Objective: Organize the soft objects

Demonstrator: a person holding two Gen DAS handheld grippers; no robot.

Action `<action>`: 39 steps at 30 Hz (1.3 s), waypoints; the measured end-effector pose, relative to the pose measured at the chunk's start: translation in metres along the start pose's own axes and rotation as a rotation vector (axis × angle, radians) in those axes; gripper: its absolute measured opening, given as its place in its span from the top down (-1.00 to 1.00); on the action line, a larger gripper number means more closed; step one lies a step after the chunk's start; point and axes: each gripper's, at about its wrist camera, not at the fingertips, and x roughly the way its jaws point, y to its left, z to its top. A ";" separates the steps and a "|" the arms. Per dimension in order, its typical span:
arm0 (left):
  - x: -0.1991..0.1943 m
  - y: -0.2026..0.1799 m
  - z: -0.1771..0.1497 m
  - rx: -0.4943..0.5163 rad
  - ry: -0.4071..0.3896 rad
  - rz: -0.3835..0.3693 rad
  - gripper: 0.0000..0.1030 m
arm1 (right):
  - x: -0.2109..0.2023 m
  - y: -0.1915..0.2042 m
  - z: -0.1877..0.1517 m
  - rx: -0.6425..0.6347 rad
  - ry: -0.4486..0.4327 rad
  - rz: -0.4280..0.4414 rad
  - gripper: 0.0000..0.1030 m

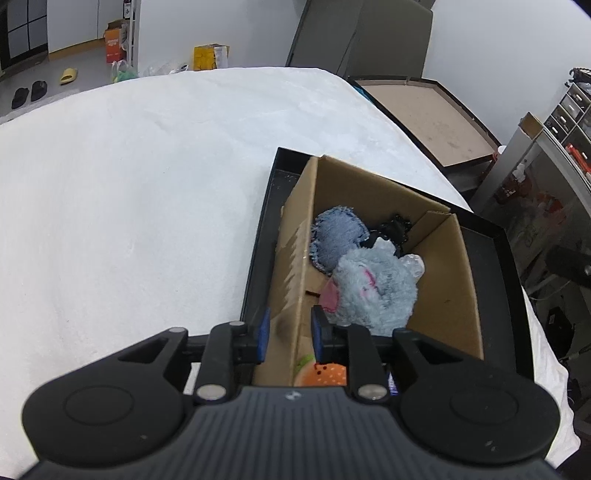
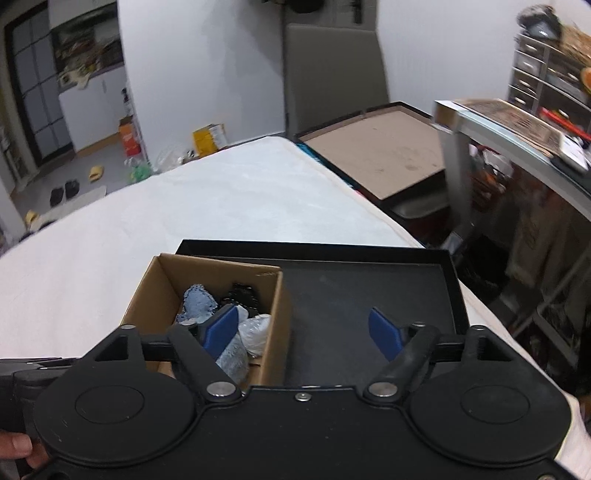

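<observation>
A cardboard box point(image 1: 443, 295) stands in a black tray point(image 1: 495, 251) on the white cover point(image 1: 129, 203). In the box lie a grey plush toy point(image 1: 373, 291) with pink marks, a denim patch point(image 1: 336, 240), a black item point(image 1: 391, 229) and an orange plush point(image 1: 328, 373). My left gripper point(image 1: 290, 332) straddles the box's left wall, jaws narrow, with a slight gap at the pads. My right gripper point(image 2: 303, 332) is open wide over the box's right wall point(image 2: 277, 314) and the tray floor point(image 2: 369, 295), nothing between its pads. Its left finger point(image 2: 221, 328) hangs above the grey plush toy point(image 2: 232, 358).
A brown board in a dark frame point(image 1: 424, 118) lies beyond the cover's right edge, a grey chair point(image 1: 369, 33) behind it. A glass-topped desk point(image 2: 517, 129) and drawers point(image 2: 532, 62) stand at the right. Boxes and slippers sit on the floor. A person's fingers point(image 2: 14, 446) show bottom left.
</observation>
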 end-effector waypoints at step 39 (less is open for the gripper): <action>-0.167 -0.074 -0.013 0.160 -0.048 -0.018 -0.77 | -0.125 -0.059 -0.025 0.199 -0.090 0.095 -1.00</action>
